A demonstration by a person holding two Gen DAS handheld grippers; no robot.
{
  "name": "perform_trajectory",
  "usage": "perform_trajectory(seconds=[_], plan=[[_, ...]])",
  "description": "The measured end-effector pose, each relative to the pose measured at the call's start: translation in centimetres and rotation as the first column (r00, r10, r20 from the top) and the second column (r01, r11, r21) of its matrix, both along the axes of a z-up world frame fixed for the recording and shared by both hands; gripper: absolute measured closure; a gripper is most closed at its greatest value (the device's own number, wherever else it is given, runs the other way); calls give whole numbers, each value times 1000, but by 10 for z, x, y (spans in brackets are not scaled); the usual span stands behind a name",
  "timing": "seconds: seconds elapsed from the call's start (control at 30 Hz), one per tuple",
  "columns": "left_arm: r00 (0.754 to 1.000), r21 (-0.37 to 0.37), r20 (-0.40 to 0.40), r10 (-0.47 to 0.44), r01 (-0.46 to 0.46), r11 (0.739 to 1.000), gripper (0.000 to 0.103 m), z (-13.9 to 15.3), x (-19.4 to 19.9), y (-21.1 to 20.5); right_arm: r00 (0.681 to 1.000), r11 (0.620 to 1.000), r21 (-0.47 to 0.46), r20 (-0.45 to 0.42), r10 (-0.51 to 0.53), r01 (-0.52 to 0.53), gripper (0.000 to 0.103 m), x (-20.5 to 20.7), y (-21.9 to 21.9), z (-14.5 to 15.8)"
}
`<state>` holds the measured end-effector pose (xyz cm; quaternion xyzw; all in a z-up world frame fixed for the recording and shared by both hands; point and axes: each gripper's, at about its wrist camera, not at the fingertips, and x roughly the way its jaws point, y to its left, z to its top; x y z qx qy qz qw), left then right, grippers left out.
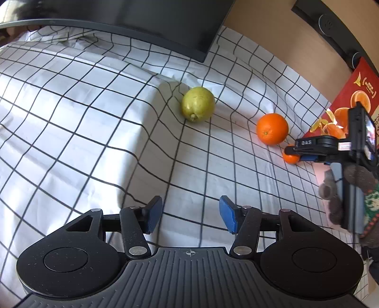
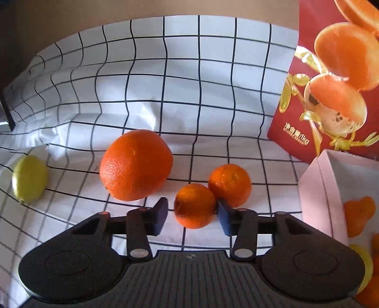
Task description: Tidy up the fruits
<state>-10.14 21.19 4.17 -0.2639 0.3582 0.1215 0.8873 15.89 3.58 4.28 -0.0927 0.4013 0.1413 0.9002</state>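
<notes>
Both wrist views angled down, close, sharing large orange [image 1: 272, 128] [image 2: 136, 165]

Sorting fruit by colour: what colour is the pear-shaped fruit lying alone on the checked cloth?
Yellow-green; the pear-shaped fruit shows best in the left wrist view.

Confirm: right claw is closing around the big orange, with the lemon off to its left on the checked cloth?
Not the big orange. The right wrist view shows the right claw around the nearer small mandarin, which sits beside a second one. The lemon does lie left on the checked cloth.

Sunlit white grid-checked cloth [image 1: 94, 118] lies beneath a dark monitor [image 1: 151, 21], tan wall [image 1: 272, 30] behind.
</notes>
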Motion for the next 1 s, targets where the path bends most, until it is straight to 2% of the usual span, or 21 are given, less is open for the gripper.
perform_trajectory(seconds=[0.1, 0.2, 0.3, 0.4, 0.53, 0.6, 0.63, 0.7, 0.87, 1.0], plan=[[1000, 23, 7, -16, 16, 1000, 45, 0, 8, 5, 999, 999, 32, -27, 39, -38, 66, -9, -6, 6], [997, 86, 43, -60, 57, 995, 45, 13, 27, 11, 997, 997, 29, -23, 79, -78, 66, -32, -17, 14], [993, 180, 80, -92, 76, 981, 45, 30, 61, 21, 990, 990, 39, -25, 136, -135, 66, -65, -24, 20], [995, 247, 64, -76, 58, 967, 45, 39, 104, 33, 981, 981, 13, -1, 194, -194, 66, -104, -30, 22], [993, 239, 37, -113, 101, 966, 45, 32, 148, 45, 975, 975, -27, 4, 220, -220, 66, -145, -40, 13], [991, 260, -2, -133, 129, 957, 45, 24, 163, 46, 979, 978, -33, -14, 205, -205, 66, -157, -48, 7], [989, 279, -31, -143, 146, 949, 40, 20, 169, 46, 981, 980, -39, -20, 193, -194, 66, -161, -51, 4], [985, 290, -42, -166, 171, 941, 38, 14, 175, 45, 985, 984, -53, -14, 172, -173, 66, -167, -59, 0], [974, 259, -67, -217, 227, 939, 38, 6, 187, 40, 992, 991, -33, -3, 128, -128, 66, -176, -78, -2], [965, 266, -116, -235, 258, 929, 39, -1, 199, 29, 991, 990, -21, 2, 137, -137, 65, -180, -85, -2]])
